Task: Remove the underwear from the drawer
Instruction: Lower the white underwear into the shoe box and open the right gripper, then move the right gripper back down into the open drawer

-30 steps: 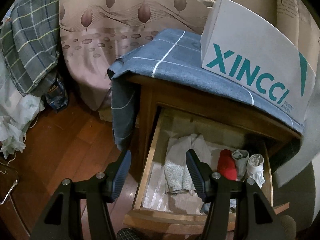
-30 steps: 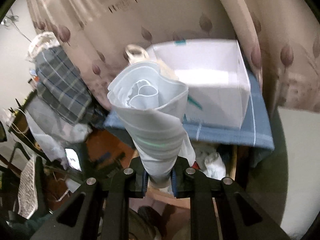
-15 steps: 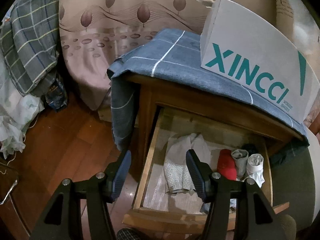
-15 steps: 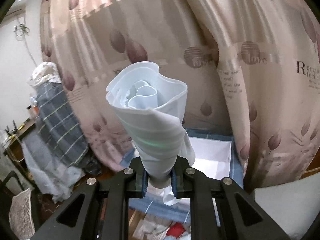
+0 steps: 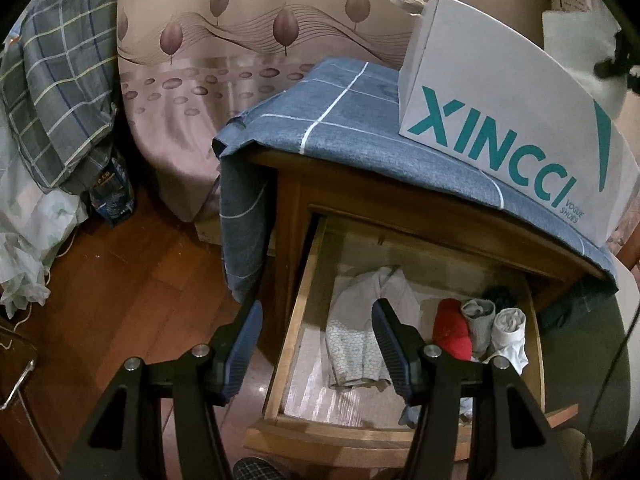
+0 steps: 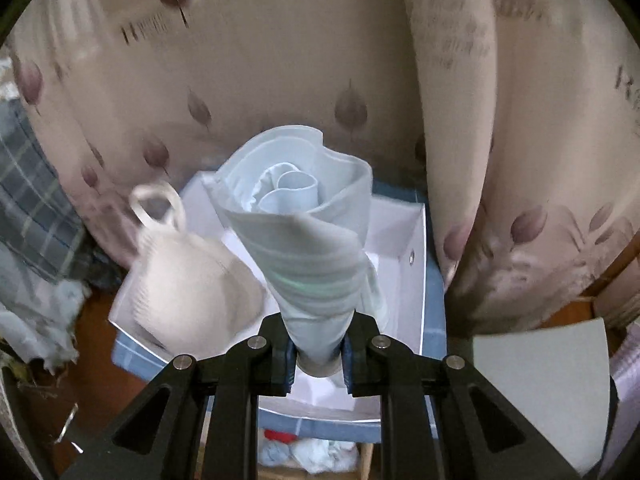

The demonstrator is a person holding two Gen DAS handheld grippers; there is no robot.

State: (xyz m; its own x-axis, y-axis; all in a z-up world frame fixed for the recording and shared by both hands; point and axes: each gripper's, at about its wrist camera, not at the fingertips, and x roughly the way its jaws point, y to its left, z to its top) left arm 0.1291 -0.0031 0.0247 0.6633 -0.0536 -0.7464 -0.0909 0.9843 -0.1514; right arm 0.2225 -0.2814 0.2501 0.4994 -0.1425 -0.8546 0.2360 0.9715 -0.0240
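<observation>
My right tongs (image 6: 319,354) were clenched on a rolled pair of pale blue underwear (image 6: 304,240), the pads pinching its lower end so the roll stood up and fanned open at the top. It was out of the drawer and hung above the open white shoe box (image 6: 404,240) on the nightstand, with a cream bag (image 6: 180,280) and its loop handle lying in the box's left part. That view was smeared by motion, so the leaf-print curtain (image 6: 280,60) behind was soft. Below the box edge I could just make out a red roll and pale bundles in the drawer.

My left tongs (image 5: 316,332) were released, the jaws standing well apart with nothing between them, poised over the front left corner of the open wooden drawer (image 5: 296,320). One blue pad (image 5: 244,344) sat over the floorboards, the other over the drawer's inside. In the drawer lay a folded grey-and-white patterned garment (image 5: 352,336) toward the left, and at the right a red roll (image 5: 452,328) just beside two grey-white rolls (image 5: 492,324), touching one another in a row. A dark item sat behind them; I could not tell what it was.

A blue checked cloth (image 5: 340,120) covered the nightstand's top and hung down its left side, and the box marked XINCCI stood on it. A plaid blanket (image 5: 60,80) was heaped at far left.
</observation>
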